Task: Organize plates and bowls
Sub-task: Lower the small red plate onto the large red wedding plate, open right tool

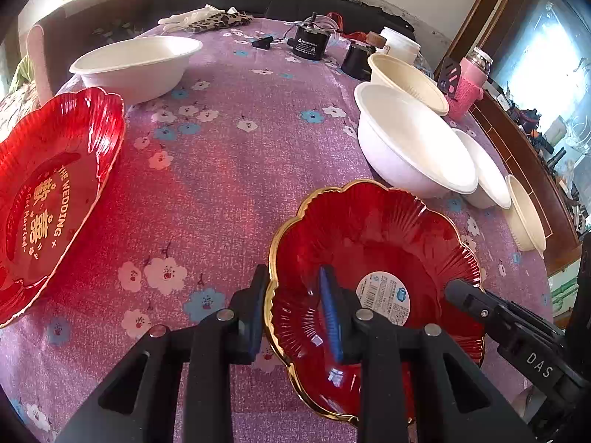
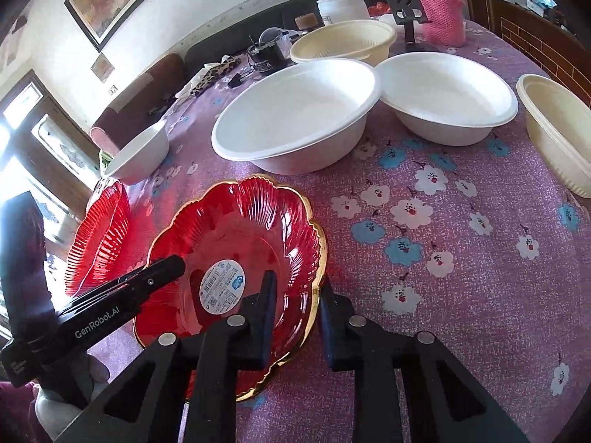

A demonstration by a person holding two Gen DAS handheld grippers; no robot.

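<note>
A red fluted plate (image 1: 388,229) with a gold rim and a round sticker lies on the purple flowered cloth. My left gripper (image 1: 293,313) straddles its left rim, one pad outside and the blue pad inside, pressing on it. My right gripper (image 2: 297,317) is shut on the opposite rim of this plate (image 2: 251,221). A second red plate (image 1: 55,192) with gold wedding lettering sits to the left. One white bowl (image 1: 136,62) stands far left. Two white bowls (image 1: 410,147) (image 1: 484,173) and two cream bowls (image 1: 406,81) (image 1: 524,214) stand at the right.
A pink-sleeved bottle (image 1: 469,85), a black phone stand (image 2: 404,0), a white jar (image 1: 400,42) and a black cylinder (image 1: 306,42) crowd the far edge. A leopard-print cloth (image 1: 221,20) lies at the back. Wooden furniture (image 1: 517,155) runs along the table's right side.
</note>
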